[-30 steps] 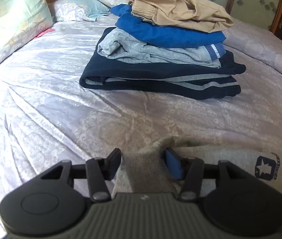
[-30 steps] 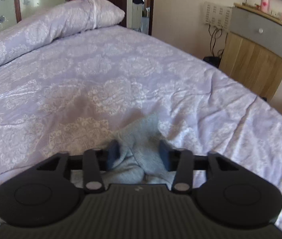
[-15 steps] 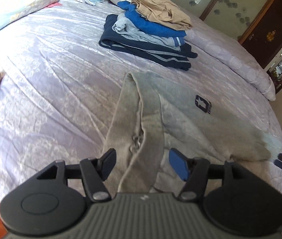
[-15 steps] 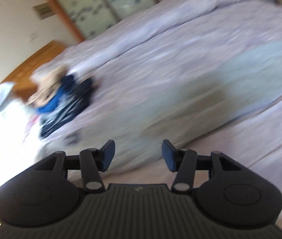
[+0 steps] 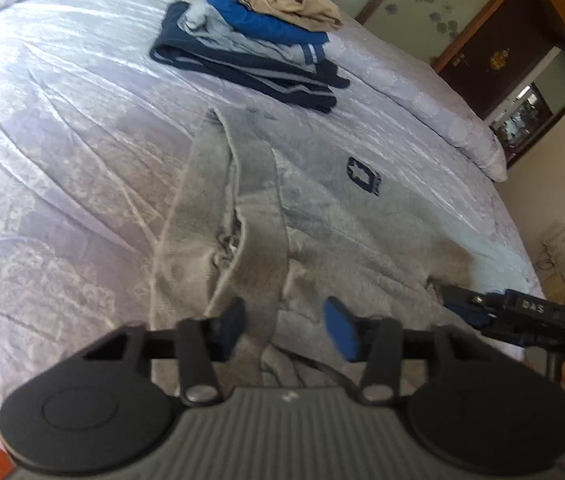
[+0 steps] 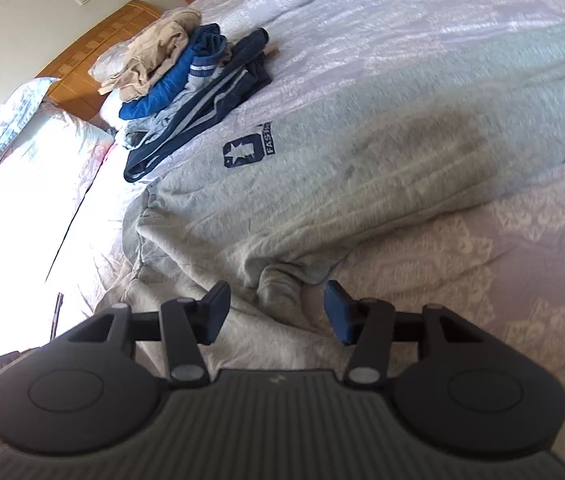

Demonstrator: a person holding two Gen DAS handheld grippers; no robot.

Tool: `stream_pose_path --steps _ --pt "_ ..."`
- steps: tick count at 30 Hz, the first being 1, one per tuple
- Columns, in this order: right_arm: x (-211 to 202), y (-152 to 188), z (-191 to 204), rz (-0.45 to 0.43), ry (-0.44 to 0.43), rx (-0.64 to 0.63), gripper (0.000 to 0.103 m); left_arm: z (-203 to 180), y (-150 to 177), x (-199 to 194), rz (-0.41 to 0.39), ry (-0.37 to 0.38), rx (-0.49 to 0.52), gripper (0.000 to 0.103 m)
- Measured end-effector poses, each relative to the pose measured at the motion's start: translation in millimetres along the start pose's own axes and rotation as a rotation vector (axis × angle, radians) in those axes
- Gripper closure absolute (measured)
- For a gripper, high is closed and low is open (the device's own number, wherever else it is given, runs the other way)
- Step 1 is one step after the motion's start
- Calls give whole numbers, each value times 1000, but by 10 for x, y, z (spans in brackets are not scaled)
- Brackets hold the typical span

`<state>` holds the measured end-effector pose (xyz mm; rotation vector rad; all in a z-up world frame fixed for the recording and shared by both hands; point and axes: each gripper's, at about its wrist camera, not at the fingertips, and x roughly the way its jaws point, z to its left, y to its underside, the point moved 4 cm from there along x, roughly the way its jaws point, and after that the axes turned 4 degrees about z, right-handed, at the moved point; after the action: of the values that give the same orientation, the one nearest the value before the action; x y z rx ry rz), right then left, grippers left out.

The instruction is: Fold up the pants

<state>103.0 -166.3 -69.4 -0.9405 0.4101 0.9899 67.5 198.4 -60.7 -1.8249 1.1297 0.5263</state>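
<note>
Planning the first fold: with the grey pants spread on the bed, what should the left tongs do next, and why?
Probably finish closing on the waistband. The left tongs straddle the waistband edge of the grey pants, their jaws closing but not yet pinching it. The right tongs stand open over the nearest fabric.

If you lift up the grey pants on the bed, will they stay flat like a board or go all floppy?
Probably floppy. The grey pants already bunch into soft folds near the right gripper, so they would likely droop from wherever they are pinched. The fabric looks thick and fleecy, so perhaps a bit heavy, and unlikely to slip on the bedspread.
</note>
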Motion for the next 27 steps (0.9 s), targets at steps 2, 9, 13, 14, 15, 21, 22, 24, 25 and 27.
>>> stream_pose_path --steps 2,9,13,14,15,21,22,24,25,27 --pt "63 -15 -11 -1 13 34 51 -24 43 71 48 15 11 101" --pt "239 -102 -24 40 36 95 93 116 177 -523 -94 50 -47 101" --pt "195 -45 45 17 47 63 85 335 119 -820 -210 7 -103 101" --pt "203 -26 40 14 49 67 80 349 62 -807 -212 26 -106 99" --pt "211 -4 28 13 52 76 75 340 8 -777 -211 41 -105 95" --pt "210 53 -17 17 56 106 75 -89 -337 -321 -132 28 140 69" --pt "209 52 -17 18 57 106 75 -145 -373 -232 -114 7 181 63" --pt "208 57 -5 16 63 104 75 -205 -419 -41 -84 -65 246 51" --pt "214 59 14 14 67 100 75 -208 -440 35 -70 -90 256 49" --pt "216 68 27 11 72 90 75 -177 -455 190 -14 -111 253 52"
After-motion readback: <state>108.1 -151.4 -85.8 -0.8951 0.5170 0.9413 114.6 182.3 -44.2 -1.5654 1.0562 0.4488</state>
